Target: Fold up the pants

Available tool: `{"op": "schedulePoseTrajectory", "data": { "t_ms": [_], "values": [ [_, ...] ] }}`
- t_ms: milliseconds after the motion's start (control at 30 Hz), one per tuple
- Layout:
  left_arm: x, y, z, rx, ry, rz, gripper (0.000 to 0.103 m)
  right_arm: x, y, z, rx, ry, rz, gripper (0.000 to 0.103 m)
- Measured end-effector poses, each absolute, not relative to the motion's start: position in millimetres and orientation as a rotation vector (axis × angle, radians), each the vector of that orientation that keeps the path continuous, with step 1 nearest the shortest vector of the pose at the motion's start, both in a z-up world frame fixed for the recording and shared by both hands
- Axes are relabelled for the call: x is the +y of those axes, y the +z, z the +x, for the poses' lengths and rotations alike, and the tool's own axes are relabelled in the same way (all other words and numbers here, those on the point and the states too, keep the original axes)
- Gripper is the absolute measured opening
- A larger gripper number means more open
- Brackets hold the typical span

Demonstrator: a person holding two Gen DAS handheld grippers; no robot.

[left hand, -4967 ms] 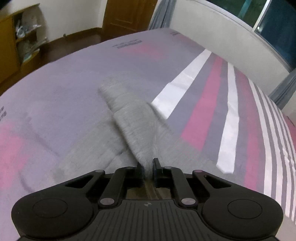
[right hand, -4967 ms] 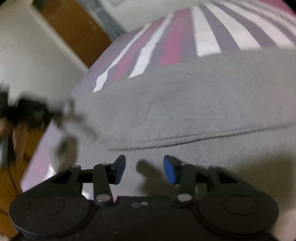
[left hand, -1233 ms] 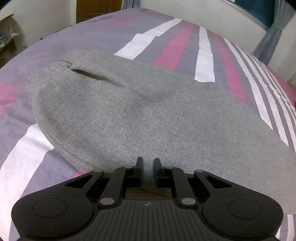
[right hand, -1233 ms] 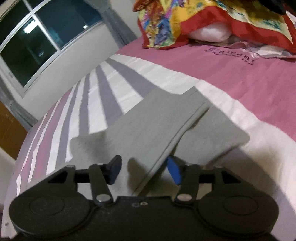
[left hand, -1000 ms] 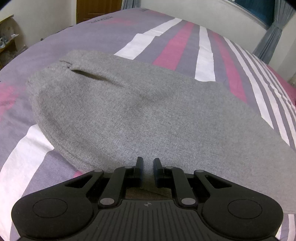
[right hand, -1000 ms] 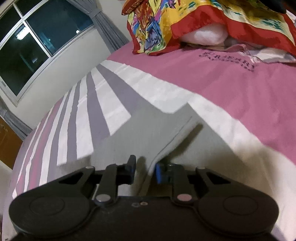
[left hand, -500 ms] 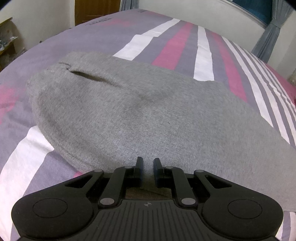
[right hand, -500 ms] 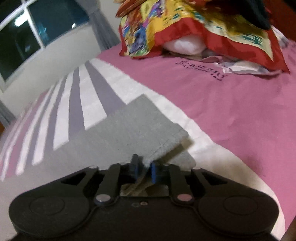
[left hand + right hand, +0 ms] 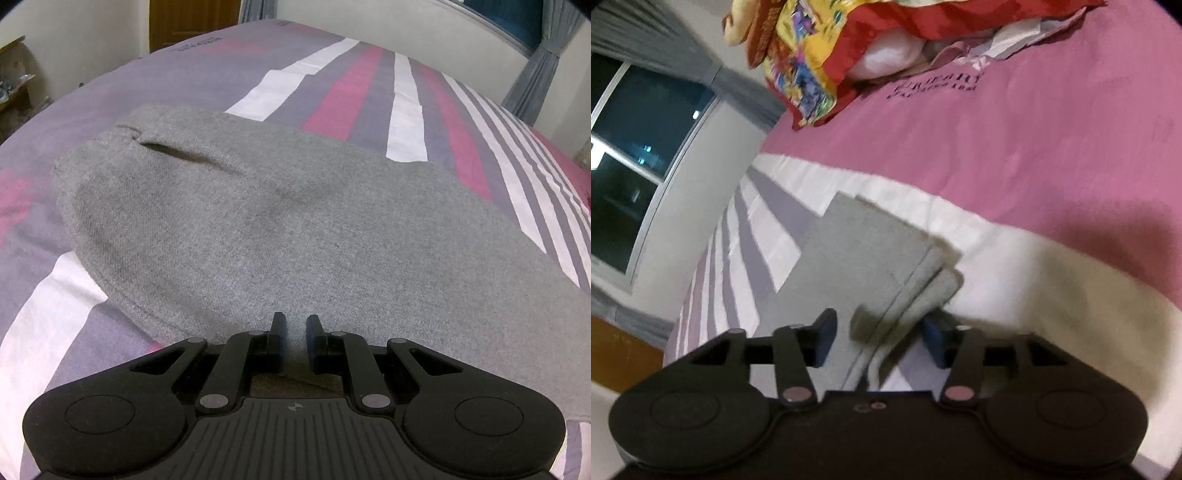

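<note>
Grey pants [image 9: 295, 221] lie flat on the striped bed cover, waist and pocket slit [image 9: 177, 151] at the far left. My left gripper [image 9: 294, 338] is shut on the near edge of the pants, with grey cloth pinched between its fingers. In the right wrist view the leg ends of the pants [image 9: 864, 251] lie one on the other, cuffs stacked and slightly offset. My right gripper [image 9: 881, 338] hangs low over the cuff edge. Its jaws are opening, the blue pads stand clear of the cloth, and the cuff seam runs between them.
The bed cover [image 9: 351, 88] has purple, pink and white stripes and turns plain pink [image 9: 1034, 155] toward the head. A bright patterned blanket and pillows [image 9: 827, 55] are piled there. A window with curtains [image 9: 635, 147] is on the left, a wooden door [image 9: 192, 18] beyond the bed's foot.
My right gripper laid the upper leg end down onto the lower one, let go of it and rolled. The left gripper and the waist end stayed still.
</note>
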State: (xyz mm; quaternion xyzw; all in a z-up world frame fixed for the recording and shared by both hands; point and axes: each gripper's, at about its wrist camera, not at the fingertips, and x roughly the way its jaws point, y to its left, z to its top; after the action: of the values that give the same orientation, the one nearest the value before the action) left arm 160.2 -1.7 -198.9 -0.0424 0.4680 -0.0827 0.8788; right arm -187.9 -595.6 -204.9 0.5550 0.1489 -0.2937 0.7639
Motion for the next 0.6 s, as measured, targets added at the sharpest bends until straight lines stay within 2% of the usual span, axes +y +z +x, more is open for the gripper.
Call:
{"op": "schedulePoseTrajectory", "data": {
  "t_ms": [33,133,200,267,333,500,567,600],
  "values": [
    [-1.9,-199.1,160.0,0.975,-0.172,-0.087,0.012,-597.7,-204.2,-184.3,0.331,-0.655,1.186,0.025],
    [-3.0,-199.2,160.5,0.975,-0.169,-0.079,0.012,-599.6,-192.2,-169.2,0.352,-0.664,1.109,0.016],
    [-2.9,-198.9,161.6,0.977,-0.168,-0.08,0.012,-595.6,-160.8,-163.3,0.309,-0.635,0.963,0.015],
    [-3.1,-198.9,161.8,0.976,-0.165,-0.079,0.012,-586.3,-124.0,-165.4,0.242,-0.609,0.806,0.015],
    [-6.0,-199.0,159.9,0.968,-0.161,-0.069,0.012,-586.3,-114.4,-168.6,0.245,-0.628,0.754,0.015],
    [-14.3,-199.3,156.1,0.943,-0.161,0.0,0.012,-595.5,-174.5,-156.5,0.496,-0.709,0.752,0.016],
    [-14.4,-198.9,156.8,0.943,-0.166,0.017,0.012,-591.6,-189.6,-150.1,0.551,-0.736,0.749,0.02],
    [-12.6,-198.2,157.4,0.946,-0.167,0.011,0.012,-589.8,-189.8,-152.9,0.537,-0.752,0.755,0.028]
  ]
}}
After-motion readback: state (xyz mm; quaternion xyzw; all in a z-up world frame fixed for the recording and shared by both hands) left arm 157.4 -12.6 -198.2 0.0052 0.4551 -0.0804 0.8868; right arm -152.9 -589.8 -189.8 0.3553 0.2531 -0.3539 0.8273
